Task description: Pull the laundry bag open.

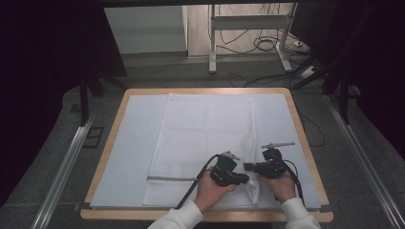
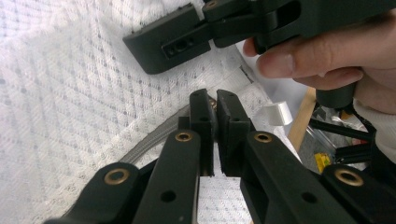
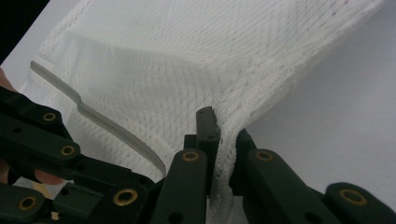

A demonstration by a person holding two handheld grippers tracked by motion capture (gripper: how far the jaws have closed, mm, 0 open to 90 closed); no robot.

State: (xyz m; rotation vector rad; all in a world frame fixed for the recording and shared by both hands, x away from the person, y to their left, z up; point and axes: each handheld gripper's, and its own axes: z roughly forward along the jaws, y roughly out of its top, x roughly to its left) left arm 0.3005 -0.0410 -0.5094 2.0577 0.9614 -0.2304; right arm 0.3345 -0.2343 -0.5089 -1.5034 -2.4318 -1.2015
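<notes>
A white mesh bag (image 1: 205,133) lies flat on the pale sheet, with a grey zipper (image 1: 169,179) across its near end. Both grippers meet at the bag's near right corner. My left gripper (image 1: 246,179) points right; its jaws (image 2: 214,100) stand together at the end of the zipper (image 2: 149,142), pinching a small metal pull. My right gripper (image 1: 247,167) points left and is shut on the bag's seamed edge (image 3: 224,154), which is drawn up between its jaws (image 3: 219,126). The mesh (image 3: 163,70) lifts in a fold there. The right gripper (image 2: 187,42) sits just past the left one's tips.
A pale sheet (image 1: 129,143) covers the wooden table (image 1: 305,138). A white tab (image 2: 275,113) sticks out at the bag's corner. Desk legs and cables (image 1: 267,45) stand on the floor behind. Metal rails (image 1: 67,162) run along both sides.
</notes>
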